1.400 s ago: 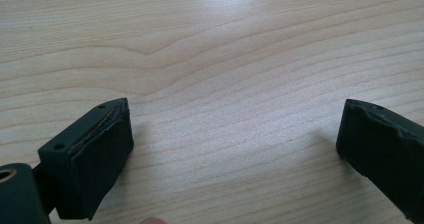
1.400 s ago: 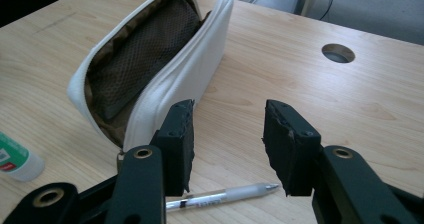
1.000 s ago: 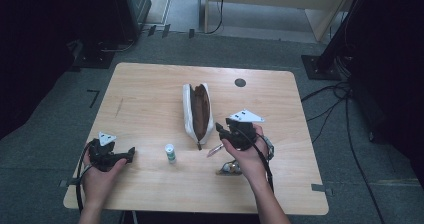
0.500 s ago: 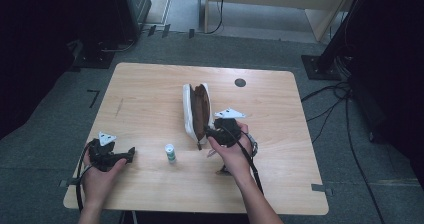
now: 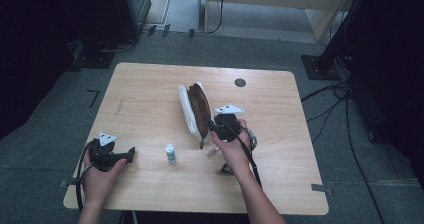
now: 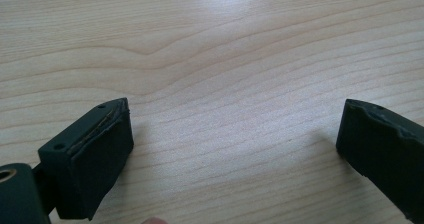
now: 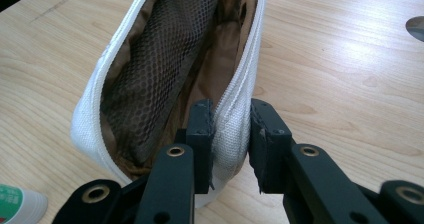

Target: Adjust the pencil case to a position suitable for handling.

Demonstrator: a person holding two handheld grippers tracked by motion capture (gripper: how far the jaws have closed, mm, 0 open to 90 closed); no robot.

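Observation:
A white zip pouch (image 5: 192,109) with brown lining and a mesh pocket lies open at the table's middle. In the right gripper view its right-hand zip rim (image 7: 235,119) sits between my jaws, one jaw inside the pouch and one outside. My right gripper (image 7: 231,134) has just been closing and now pinches that rim at the pouch's near end (image 5: 212,127). A small white bottle with a green label (image 5: 170,153) stands left of the right hand, and its cap end (image 7: 17,201) lies at the lower left. My left gripper (image 5: 131,154) rests open near the front left, over bare wood (image 6: 235,149).
The wooden table (image 5: 150,89) has a round dark cable hole (image 5: 240,82) at the back right. A couple of small items (image 5: 224,170) lie on the wood under the right forearm. Dark equipment and cables stand on the floor around the table.
The right hand moved left and down from beside the pouch to its near end, and its jaws came together on the pouch's rim. The left hand stayed put.

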